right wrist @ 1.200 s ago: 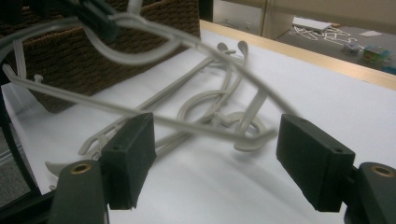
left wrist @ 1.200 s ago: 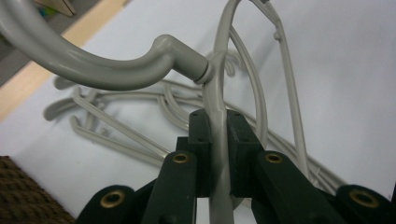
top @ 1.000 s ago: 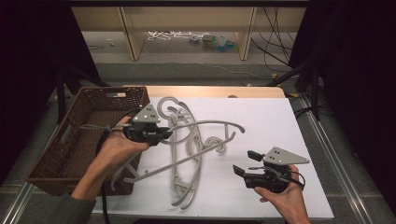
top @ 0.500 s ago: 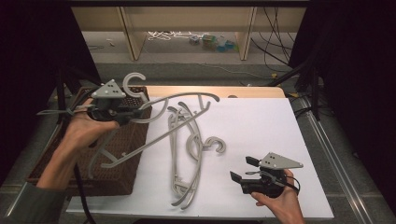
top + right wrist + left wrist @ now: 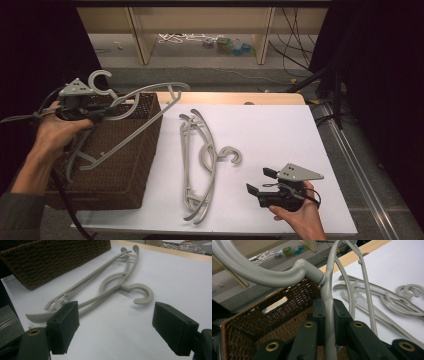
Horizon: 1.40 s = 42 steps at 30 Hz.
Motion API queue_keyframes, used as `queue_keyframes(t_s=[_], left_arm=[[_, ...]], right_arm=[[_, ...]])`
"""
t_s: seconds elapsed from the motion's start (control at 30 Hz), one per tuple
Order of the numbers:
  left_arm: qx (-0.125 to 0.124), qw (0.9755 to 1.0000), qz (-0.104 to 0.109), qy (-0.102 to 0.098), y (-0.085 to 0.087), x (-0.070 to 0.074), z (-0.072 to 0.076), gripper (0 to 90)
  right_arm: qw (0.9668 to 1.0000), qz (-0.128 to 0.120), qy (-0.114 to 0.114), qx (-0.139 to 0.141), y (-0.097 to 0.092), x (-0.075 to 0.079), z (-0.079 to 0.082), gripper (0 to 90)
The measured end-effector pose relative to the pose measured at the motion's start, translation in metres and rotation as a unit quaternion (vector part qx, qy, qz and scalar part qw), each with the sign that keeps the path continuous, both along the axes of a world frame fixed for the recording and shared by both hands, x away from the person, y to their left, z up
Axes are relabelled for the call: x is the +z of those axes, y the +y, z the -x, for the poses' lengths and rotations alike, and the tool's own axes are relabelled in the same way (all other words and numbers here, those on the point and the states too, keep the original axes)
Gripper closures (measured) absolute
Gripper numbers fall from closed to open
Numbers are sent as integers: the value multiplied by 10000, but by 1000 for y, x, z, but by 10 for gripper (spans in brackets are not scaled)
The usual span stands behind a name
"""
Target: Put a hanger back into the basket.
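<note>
My left gripper [image 5: 102, 114] is shut on the neck of a grey plastic hanger [image 5: 145, 97], just below its hook, and holds it in the air over the brown wicker basket [image 5: 145, 150]. In the left gripper view the hanger's stem [image 5: 329, 297] is pinched between the pads of the left gripper [image 5: 329, 308]. Two more grey hangers [image 5: 200, 160] lie together on the white tabletop. My right gripper [image 5: 260, 181] rests near the front right, pointing at them. Its jaws have just been opening and nothing is between them. The lying hangers [image 5: 112, 282] sit ahead of the right gripper [image 5: 120, 325].
The basket [image 5: 50, 257] stands at the table's left side, with its dark inside [image 5: 257, 322] under the held hanger. The white tabletop [image 5: 280, 135] lies bare at right. Behind the table is a wooden shelf [image 5: 140, 35] with small items on the floor [image 5: 220, 44]. Cables [image 5: 295, 30] hang at back right.
My left gripper has carried the hanger left, from above the pile on the table to over the basket. The right gripper has stayed in place with its jaws a little wider.
</note>
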<state>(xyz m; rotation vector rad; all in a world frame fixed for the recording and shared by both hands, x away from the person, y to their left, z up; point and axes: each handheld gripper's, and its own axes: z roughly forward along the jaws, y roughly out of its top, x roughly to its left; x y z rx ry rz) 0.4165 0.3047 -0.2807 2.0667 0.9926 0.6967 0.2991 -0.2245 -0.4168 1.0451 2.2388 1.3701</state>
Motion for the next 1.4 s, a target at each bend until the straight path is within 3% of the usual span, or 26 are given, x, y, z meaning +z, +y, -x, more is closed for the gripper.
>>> queue_keyframes(t_s=[0.07,0.17,0.23,0.4,0.53,0.63,0.67,0.7,0.87,0.9,1.03,1.07,1.13,1.17,1.2,1.33,1.4], left_arm=[[58,9999,-114,-58,10,-3,-1,823],[229,9997,-31,-81,18,-8,-2,823],[382,9991,-136,-123,32,-13,-4,823],[637,9971,-400,-93,49,-22,-8,823],[752,9963,-393,-107,58,-29,-10,823],[815,9958,-383,-153,68,-35,-9,824],[821,9956,-418,-172,70,-36,-8,823],[843,9952,-462,-161,71,-37,-7,823],[812,9955,-464,-165,79,-45,-4,823],[859,9954,-342,-233,80,-49,-4,823],[717,9965,-308,-305,84,-54,0,823],[681,9967,-310,-323,85,-55,1,823],[650,9969,-314,-322,86,-57,2,823],[631,9969,-376,-270,87,-59,4,823],[597,9971,-431,-205,90,-61,5,823],[559,9971,-513,6,90,-69,-1,823],[470,9967,-653,146,85,-73,-6,822]], right_arm=[[10000,-76,15,26,1,0,-1,226],[10000,-53,-20,34,0,-1,-1,226],[10000,-63,-22,10,0,-2,-1,226],[10000,-61,37,17,0,-2,-2,226],[10000,-66,64,24,0,-1,-2,226],[9999,-116,-51,14,0,-2,-3,225],[9999,-129,35,16,0,-3,-3,226],[10000,-47,-14,2,-1,-2,-3,225],[9999,-109,-49,16,0,-2,-3,226],[9999,-104,-47,10,0,-2,-3,226],[9999,-96,-42,16,0,-2,-3,225],[9999,-125,53,24,0,-2,-3,226],[9999,-121,-40,-2,-1,-3,-4,224],[9999,-121,-40,-2,-1,-3,-4,224],[9998,-147,107,25,0,-2,-4,224],[10000,-91,33,-5,-1,-2,-4,225],[10000,-35,30,32,-1,-2,-4,225]])
